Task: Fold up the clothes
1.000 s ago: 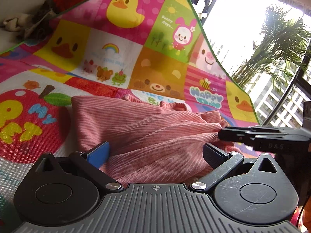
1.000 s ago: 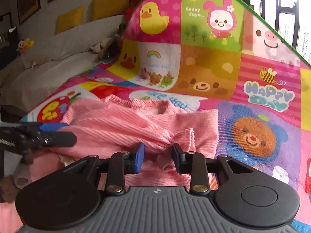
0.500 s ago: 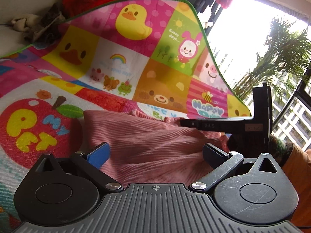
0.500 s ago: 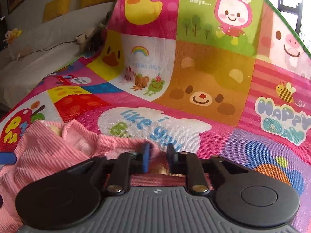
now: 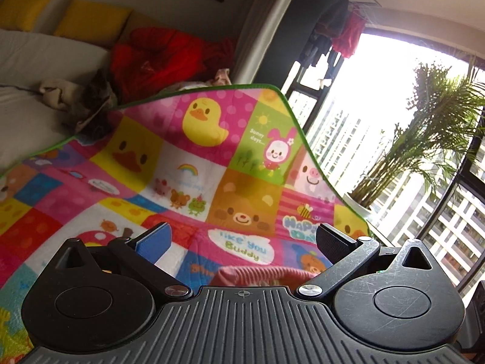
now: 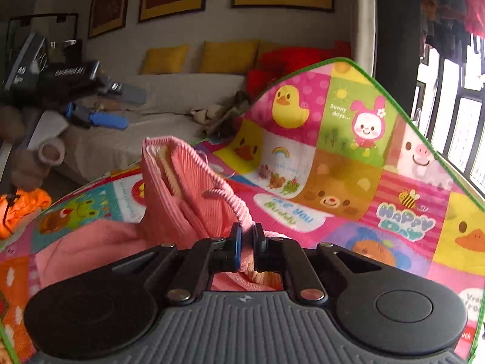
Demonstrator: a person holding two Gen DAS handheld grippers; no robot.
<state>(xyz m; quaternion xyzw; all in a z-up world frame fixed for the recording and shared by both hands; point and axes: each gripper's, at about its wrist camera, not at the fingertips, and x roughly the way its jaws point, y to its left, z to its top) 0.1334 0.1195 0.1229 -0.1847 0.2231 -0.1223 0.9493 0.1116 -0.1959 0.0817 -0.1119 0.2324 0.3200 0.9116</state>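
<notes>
One layer of the pink ribbed knit garment (image 6: 194,200) sits pinched between the right gripper (image 6: 247,242) jaws, which are shut tight on a ribbed edge; the rest stands up ahead-left of them and trails below. Left gripper (image 5: 242,242) jaws gape wide, nothing between; only a pink bit (image 5: 260,274) shows just under them. Risks: thin pinch could slip under the cloth's weight, the hanging folds could bunch or twist, and with one hand free the fold could land crooked. Surface: bright patchwork cartoon play mat (image 6: 348,163), far edge curled up, whether on floor or bed unclear. Behind: white sofa (image 5: 33,60), yellow cushions (image 5: 91,18), red fabric heap (image 5: 163,54), big window (image 5: 394,115), potted palm (image 5: 424,139).
</notes>
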